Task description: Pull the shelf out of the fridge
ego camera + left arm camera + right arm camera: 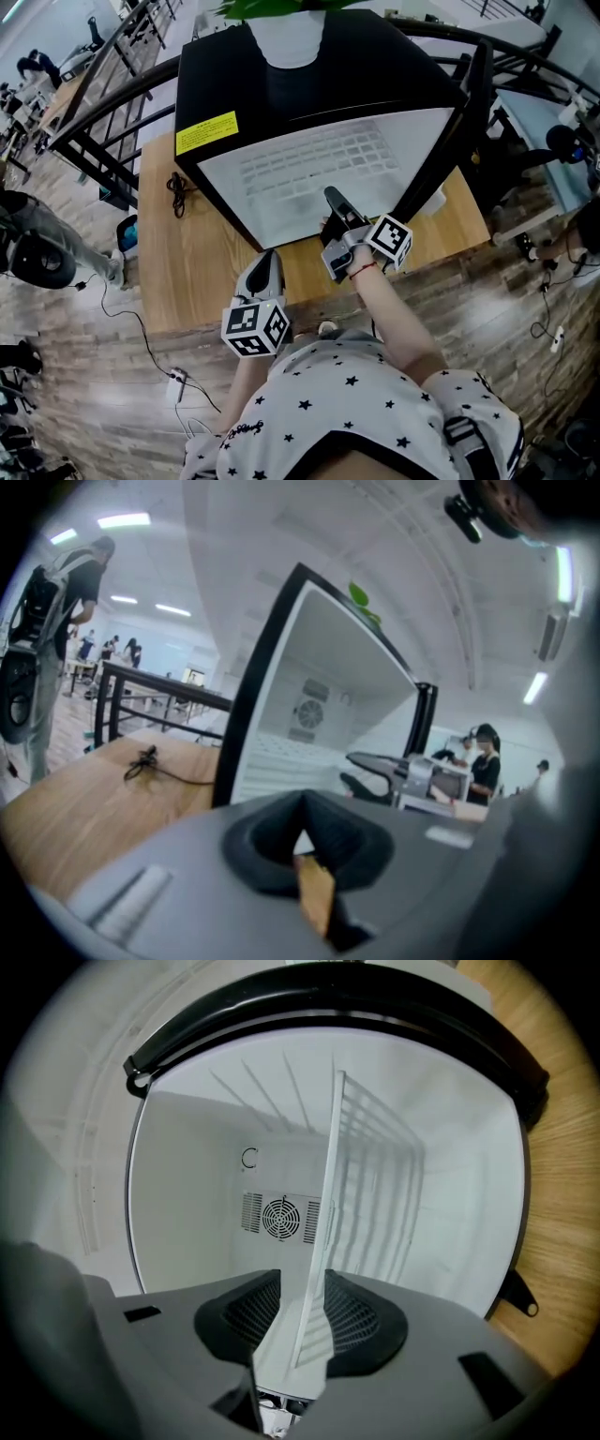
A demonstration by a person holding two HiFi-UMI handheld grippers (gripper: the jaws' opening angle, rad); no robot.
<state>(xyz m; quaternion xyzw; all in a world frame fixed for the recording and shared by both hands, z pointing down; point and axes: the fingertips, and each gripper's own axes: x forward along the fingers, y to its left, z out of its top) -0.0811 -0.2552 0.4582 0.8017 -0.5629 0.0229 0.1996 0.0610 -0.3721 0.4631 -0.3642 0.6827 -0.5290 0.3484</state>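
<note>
A black mini fridge (309,84) stands open on a wooden table (197,272). Its white wire shelf (319,164) lies inside. My right gripper (332,199) reaches into the opening at the shelf's front edge. In the right gripper view the shelf (366,1166) runs edge-on between the two pads, and the right gripper (314,1307) is shut on its front rim. My left gripper (269,262) hangs back over the table in front of the fridge, shut with nothing in it. The left gripper view shows the left gripper (305,841), the fridge (309,696) and the right gripper (375,766).
The fridge door (469,103) stands open at the right. A white pot (291,33) sits on top of the fridge. A coiled black cable (176,192) lies on the table left of the fridge. A fan grille (281,1215) shows on the back wall. A metal railing (103,84) runs behind.
</note>
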